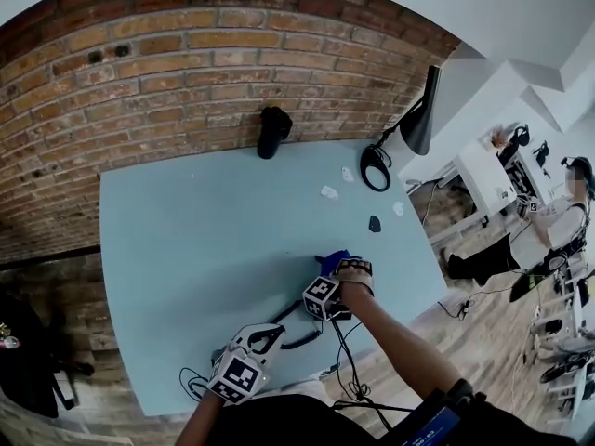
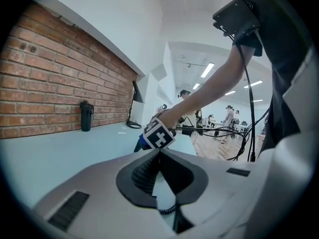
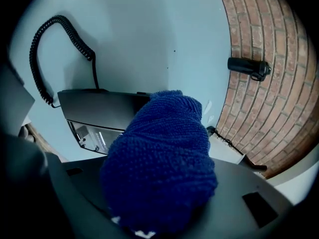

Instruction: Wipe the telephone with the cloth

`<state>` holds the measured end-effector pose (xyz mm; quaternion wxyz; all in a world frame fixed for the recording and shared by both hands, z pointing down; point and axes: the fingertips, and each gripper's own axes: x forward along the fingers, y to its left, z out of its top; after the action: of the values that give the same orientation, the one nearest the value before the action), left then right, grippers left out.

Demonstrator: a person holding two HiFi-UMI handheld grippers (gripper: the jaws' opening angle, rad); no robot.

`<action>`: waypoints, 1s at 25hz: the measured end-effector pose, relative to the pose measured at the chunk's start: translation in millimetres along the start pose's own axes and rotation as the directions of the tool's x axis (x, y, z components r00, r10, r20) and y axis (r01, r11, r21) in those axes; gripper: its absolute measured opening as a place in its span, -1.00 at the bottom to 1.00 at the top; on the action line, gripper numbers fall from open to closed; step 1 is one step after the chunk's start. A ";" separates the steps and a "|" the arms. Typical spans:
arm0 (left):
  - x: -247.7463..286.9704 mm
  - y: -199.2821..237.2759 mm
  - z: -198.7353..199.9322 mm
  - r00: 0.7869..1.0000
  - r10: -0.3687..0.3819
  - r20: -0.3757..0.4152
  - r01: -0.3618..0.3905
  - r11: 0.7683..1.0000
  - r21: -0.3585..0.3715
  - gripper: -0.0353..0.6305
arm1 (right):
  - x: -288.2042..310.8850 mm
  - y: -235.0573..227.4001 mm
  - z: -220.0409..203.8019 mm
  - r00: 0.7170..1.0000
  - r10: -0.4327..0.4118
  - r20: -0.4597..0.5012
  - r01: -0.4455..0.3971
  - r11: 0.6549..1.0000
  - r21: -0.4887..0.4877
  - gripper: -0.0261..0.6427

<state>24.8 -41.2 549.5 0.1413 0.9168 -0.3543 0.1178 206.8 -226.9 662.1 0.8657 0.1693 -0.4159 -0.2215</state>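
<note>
Cloth (image 3: 159, 168), blue, sits clamped in the right tool (image 1: 333, 269), pressed on the telephone (image 3: 99, 108) near the tabletop's (image 1: 186, 240) front edge. Left tool (image 2: 159, 152) has its tips together above the coiled cord (image 2: 168, 210).

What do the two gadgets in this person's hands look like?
The left gripper is pale grey with dark ribbed jaw pads; the right gripper is dark grey. Each carries a cube of black-and-white square markers, and black cables trail back.
</note>
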 end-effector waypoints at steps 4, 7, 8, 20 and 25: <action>0.0 -1.5 -5.7 1.000 -0.006 -0.018 0.006 1.000 0.004 -0.84 | -10.0 0.8 -4.4 0.998 -0.008 -0.063 0.005 0.999 -0.040 -0.34; -1.0 -0.9 -7.8 1.000 -0.004 -0.021 0.004 1.000 0.001 -0.84 | -6.1 5.6 -1.7 0.997 -0.028 -0.077 0.024 0.998 -0.053 -0.34; -1.4 -0.5 -7.6 1.000 -0.003 -0.018 0.003 1.000 0.001 -0.84 | -8.1 5.9 -2.5 0.996 -0.031 -0.079 0.027 0.998 -0.056 -0.34; -5.2 -3.0 -11.6 1.000 -0.007 -0.028 0.008 1.000 0.004 -0.84 | -3.4 33.4 7.1 0.995 -0.043 -0.094 0.034 0.995 -0.097 -0.34; -7.1 -1.3 -12.6 0.999 -0.002 -0.034 0.001 1.000 -0.006 -0.84 | 0.8 40.1 9.5 0.992 -0.079 -0.100 0.067 0.990 -0.122 -0.34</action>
<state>19.0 -31.6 558.8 0.1503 0.9145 -0.3515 0.1323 209.5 -194.4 687.4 0.8860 0.1442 -0.3497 -0.2683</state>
